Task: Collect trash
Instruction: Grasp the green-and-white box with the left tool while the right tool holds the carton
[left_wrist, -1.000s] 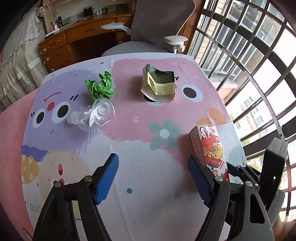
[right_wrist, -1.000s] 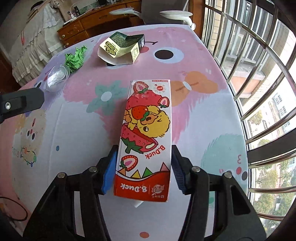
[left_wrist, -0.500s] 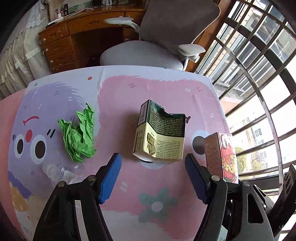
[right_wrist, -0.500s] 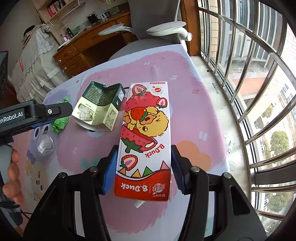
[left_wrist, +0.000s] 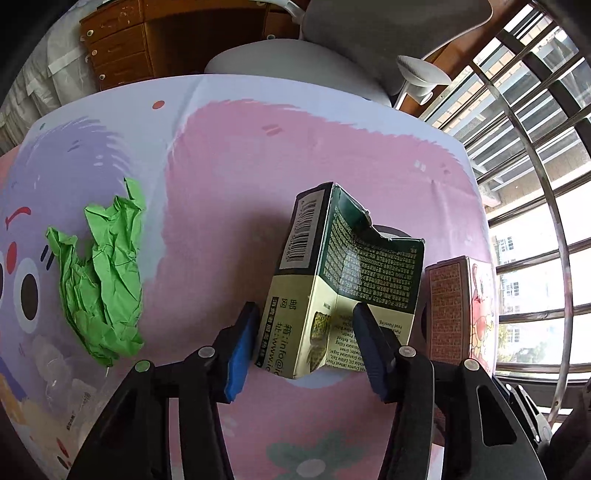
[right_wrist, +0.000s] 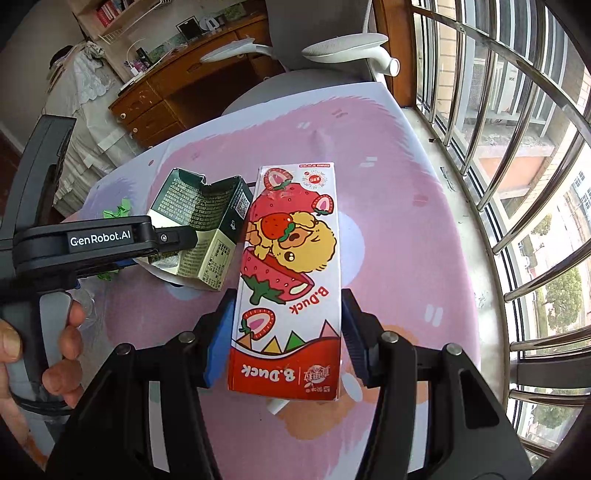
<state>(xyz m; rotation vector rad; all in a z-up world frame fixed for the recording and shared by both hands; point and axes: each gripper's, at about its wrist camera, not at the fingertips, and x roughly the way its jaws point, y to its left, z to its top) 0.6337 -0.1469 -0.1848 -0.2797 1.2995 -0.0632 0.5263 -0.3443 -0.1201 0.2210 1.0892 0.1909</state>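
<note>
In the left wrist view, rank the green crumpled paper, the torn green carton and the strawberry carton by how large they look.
1. torn green carton, though nearest the camera.
2. green crumpled paper, slightly smaller.
3. strawberry carton, only edge-on and partly hidden, so unsure.
</note>
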